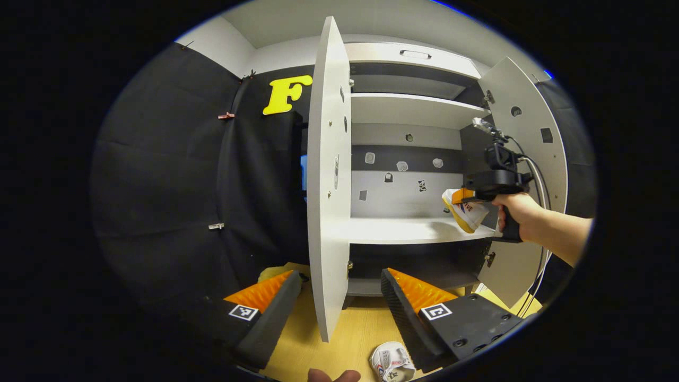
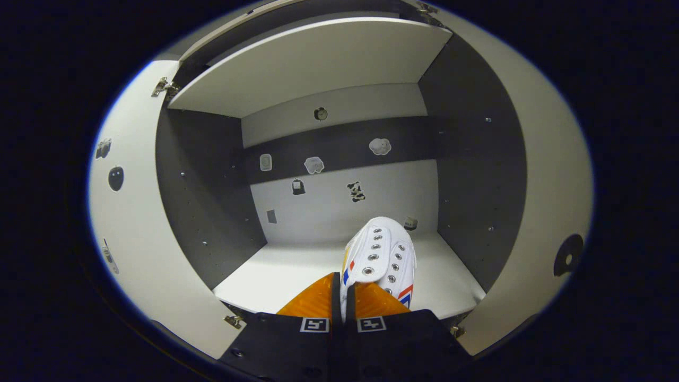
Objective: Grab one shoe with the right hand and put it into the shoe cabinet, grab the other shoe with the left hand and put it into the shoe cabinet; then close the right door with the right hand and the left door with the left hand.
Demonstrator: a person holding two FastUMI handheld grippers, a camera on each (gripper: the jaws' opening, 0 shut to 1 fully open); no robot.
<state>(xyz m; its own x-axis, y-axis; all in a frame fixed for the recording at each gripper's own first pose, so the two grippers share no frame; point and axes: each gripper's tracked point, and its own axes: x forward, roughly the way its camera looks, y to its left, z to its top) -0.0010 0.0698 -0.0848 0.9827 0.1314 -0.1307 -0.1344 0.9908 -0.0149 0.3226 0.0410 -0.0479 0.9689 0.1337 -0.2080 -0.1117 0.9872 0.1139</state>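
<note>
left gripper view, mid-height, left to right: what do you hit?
Booth wall cloth → open left door → cabinet back panel → white shoe held in the right claw → hand → open right door.

Showing white on the held shoe (image 2: pixel 381 254), with metal-ringed eyelets, a yellow sole edge and small blue and red-orange marks at the side. Showing white with dark print on the other shoe (image 1: pixel 391 363), lying on the pale yellow wood floor (image 1: pixel 350 329). Wearing pale grey-white on the shoe cabinet (image 2: pixel 313 58) shelves and doors, dark grey on its side walls, a dark band across the light back panel, dotted with small stickers.
</note>
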